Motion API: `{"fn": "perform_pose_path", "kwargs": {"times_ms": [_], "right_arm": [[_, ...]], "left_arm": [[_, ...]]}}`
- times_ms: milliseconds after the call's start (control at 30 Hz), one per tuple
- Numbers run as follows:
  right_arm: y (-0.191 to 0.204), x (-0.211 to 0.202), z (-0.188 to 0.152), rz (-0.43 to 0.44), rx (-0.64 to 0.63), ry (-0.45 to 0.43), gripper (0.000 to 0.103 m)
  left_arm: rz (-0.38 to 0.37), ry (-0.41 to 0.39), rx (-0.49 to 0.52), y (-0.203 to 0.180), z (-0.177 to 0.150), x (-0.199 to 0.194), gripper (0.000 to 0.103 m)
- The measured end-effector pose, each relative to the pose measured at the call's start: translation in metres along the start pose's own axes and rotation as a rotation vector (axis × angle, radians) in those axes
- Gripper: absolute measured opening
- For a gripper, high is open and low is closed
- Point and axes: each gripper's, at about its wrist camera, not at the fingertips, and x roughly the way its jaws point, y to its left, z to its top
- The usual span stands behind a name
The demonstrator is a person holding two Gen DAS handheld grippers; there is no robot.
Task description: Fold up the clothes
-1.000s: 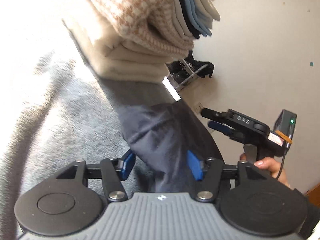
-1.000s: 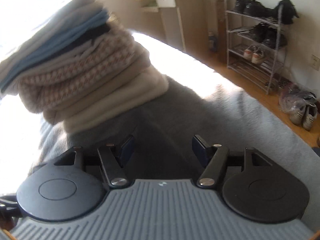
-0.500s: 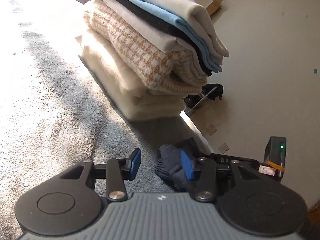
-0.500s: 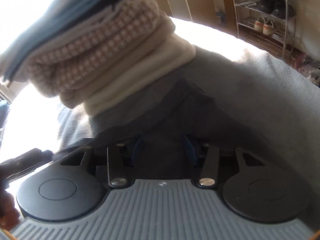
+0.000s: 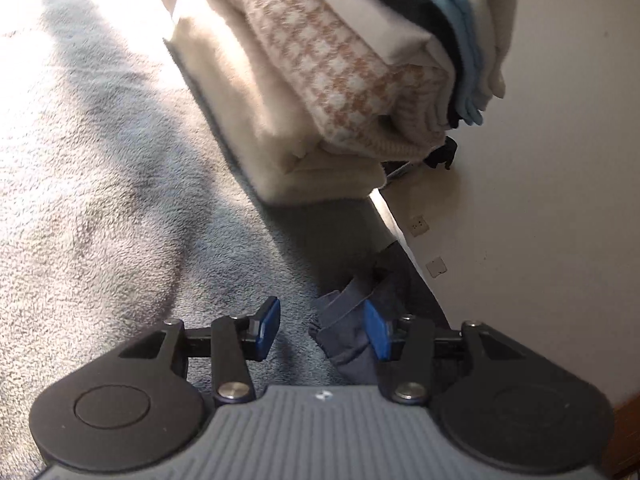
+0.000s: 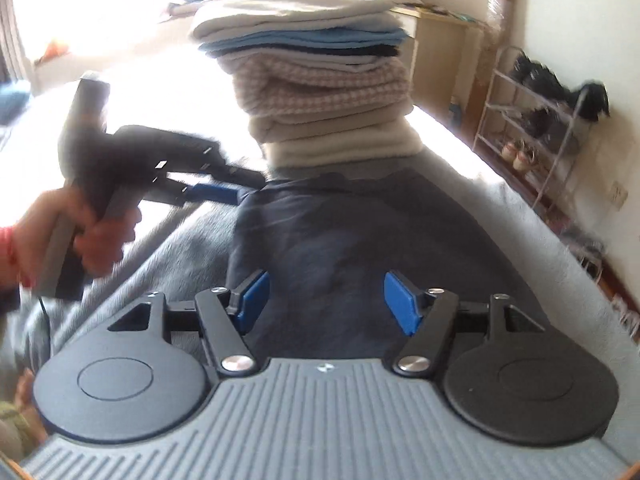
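A dark navy garment (image 6: 340,248) lies flat on the grey fleece bed cover (image 5: 100,200), in front of a tall stack of folded clothes (image 6: 320,88). The stack also shows in the left wrist view (image 5: 340,80). My right gripper (image 6: 326,304) is open above the near edge of the garment. My left gripper (image 5: 320,328) is open, with a bunched corner of the navy garment (image 5: 352,336) lying by its right finger. In the right wrist view the left gripper (image 6: 236,188) reaches in from the left to the garment's far left corner.
A shoe rack (image 6: 548,128) stands by the wall on the right, past the bed's edge. A desk (image 6: 440,40) stands behind the stack. The wall (image 5: 540,200) with sockets lies to the right of the bed in the left wrist view.
The right gripper has pulled back and opened wider, and the navy garment now lies spread flat. The left gripper has moved closer to the stack, to the garment's corner.
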Motion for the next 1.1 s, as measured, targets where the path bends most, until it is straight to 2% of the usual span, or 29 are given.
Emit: {"fn": "perform_pose_path", "kwargs": {"times_ms": [100, 167, 300, 367, 500, 533, 633, 867, 933, 1067, 1100], "right_arm": [[0.040, 0.008, -0.007, -0.037, -0.154, 0.000, 0.065], [0.053, 0.015, -0.012, -0.058, -0.211, 0.001, 0.065], [0.062, 0.023, -0.017, -0.074, -0.217, 0.001, 0.062], [0.061, 0.026, -0.018, -0.098, -0.209, 0.009, 0.047], [0.032, 0.025, -0.015, -0.067, 0.005, 0.009, 0.032], [0.024, 0.024, -0.015, -0.056, 0.061, 0.008, 0.024], [0.002, 0.021, -0.018, 0.017, 0.254, -0.013, 0.013], [-0.045, 0.023, -0.048, 0.201, 0.730, -0.068, 0.008], [-0.050, 0.025, -0.055, 0.227, 0.799, -0.071, 0.008], [-0.046, 0.028, -0.059, 0.243, 0.790, -0.078, 0.008], [-0.044, 0.028, -0.059, 0.246, 0.777, -0.081, 0.008]], "left_arm": [[-0.031, 0.039, -0.036, 0.006, 0.001, -0.002, 0.048], [-0.063, 0.063, -0.043, 0.006, -0.001, -0.001, 0.049], [-0.147, 0.084, -0.085, 0.009, -0.001, -0.002, 0.046], [-0.190, 0.081, -0.108, 0.011, 0.000, -0.005, 0.046], [-0.276, 0.075, -0.155, 0.015, 0.001, -0.012, 0.046], [-0.297, 0.074, -0.167, 0.016, 0.002, -0.013, 0.046], [-0.352, 0.068, -0.200, 0.020, 0.002, -0.018, 0.046], [-0.275, 0.039, -0.214, 0.033, -0.007, -0.007, 0.046], [-0.270, 0.051, -0.210, 0.031, -0.010, -0.002, 0.046], [-0.312, 0.078, -0.174, 0.018, -0.016, 0.002, 0.043], [-0.318, 0.073, -0.153, 0.015, -0.020, -0.003, 0.026]]}}
